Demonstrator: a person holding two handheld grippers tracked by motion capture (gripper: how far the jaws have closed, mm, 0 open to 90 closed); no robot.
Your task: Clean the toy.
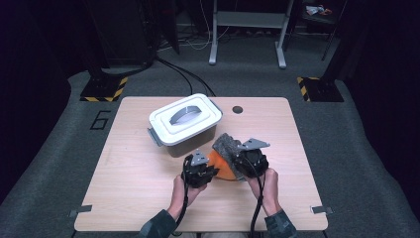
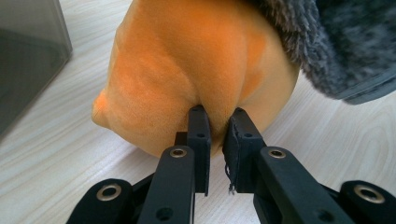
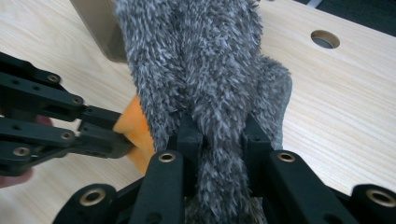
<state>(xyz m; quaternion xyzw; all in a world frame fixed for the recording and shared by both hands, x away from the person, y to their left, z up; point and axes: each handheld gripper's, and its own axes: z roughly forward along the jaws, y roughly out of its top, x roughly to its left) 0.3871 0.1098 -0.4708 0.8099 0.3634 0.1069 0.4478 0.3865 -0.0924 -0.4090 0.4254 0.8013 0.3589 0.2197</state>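
Your table [image 1: 129,198] is pale wood with a round hole [image 1: 237,109] near its far edge; the near edge is cut off by the bottom of the high view, as are your sleeves. The white lidded container [image 1: 184,124] sits on the far left-centre of the table with its lid on and a latch at the side; its contents are hidden, and in the left gripper view you get no more than a grey, blurred wall [image 2: 28,51] of it. The soft item lies on the table just in front and to the right of that container, between your two hands. From above, much of it is covered by the tools, so its overall outline cannot be made out. Its orange part [image 2: 187,60] is smooth, short-napped plush, rounded and bulging, with creases drawn in toward the grip. Its grey part [image 3: 205,65] is long, shaggy pile, flecked light and dark, lifted and overlapping the orange. Your left gripper [image 2: 217,135] is pinched tight on a fold of the orange plush, jaws nearly together. Your right gripper [image 3: 219,135] is clamped on a bunched strand of the grey pile, which hides the jaw pads.
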